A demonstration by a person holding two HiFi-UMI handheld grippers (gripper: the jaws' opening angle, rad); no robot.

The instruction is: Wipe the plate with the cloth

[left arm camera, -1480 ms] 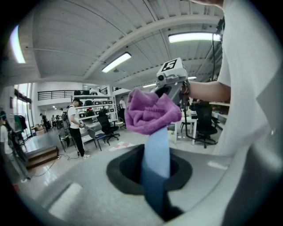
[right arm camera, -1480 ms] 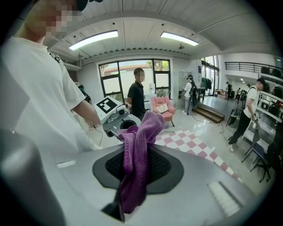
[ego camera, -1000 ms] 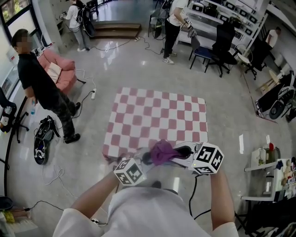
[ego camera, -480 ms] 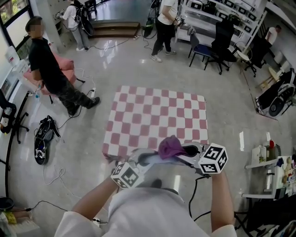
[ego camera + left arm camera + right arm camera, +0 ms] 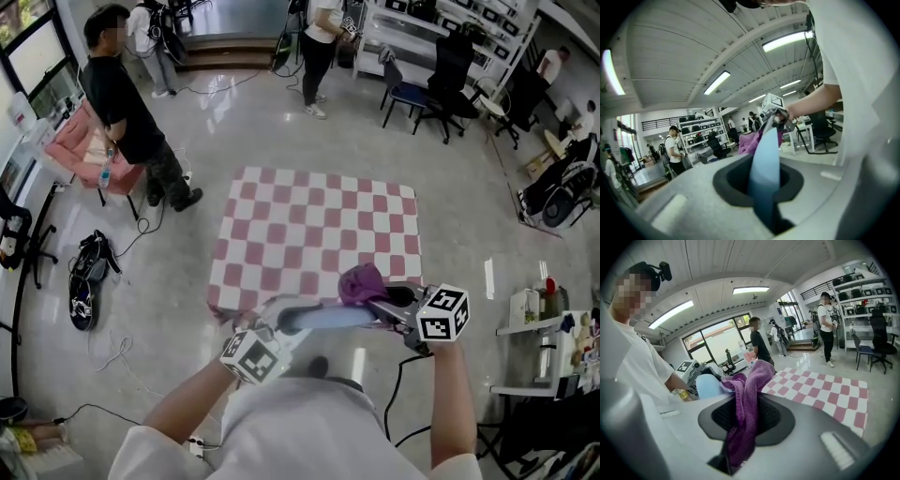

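A light blue plate [image 5: 323, 317] is held in the air above the near edge of the checkered table, gripped at its rim by my left gripper [image 5: 279, 328]. In the left gripper view the plate [image 5: 766, 173] stands edge-on between the shut jaws. My right gripper [image 5: 382, 302] is shut on a purple cloth [image 5: 361, 282], which rests against the plate's right part. The right gripper view shows the cloth [image 5: 744, 414] hanging out of the jaws, with the plate [image 5: 708, 386] just behind it.
A pink-and-white checkered table [image 5: 319, 239] lies ahead and below. One person [image 5: 131, 117] stands at the far left by a pink chair [image 5: 82, 148]. Other people, office chairs [image 5: 450, 84] and shelves are at the back. A side table [image 5: 539, 328] with small items is at the right.
The right gripper has carried the cloth rightward along the plate. The left gripper and plate shifted slightly. The person at the left walked farther back.
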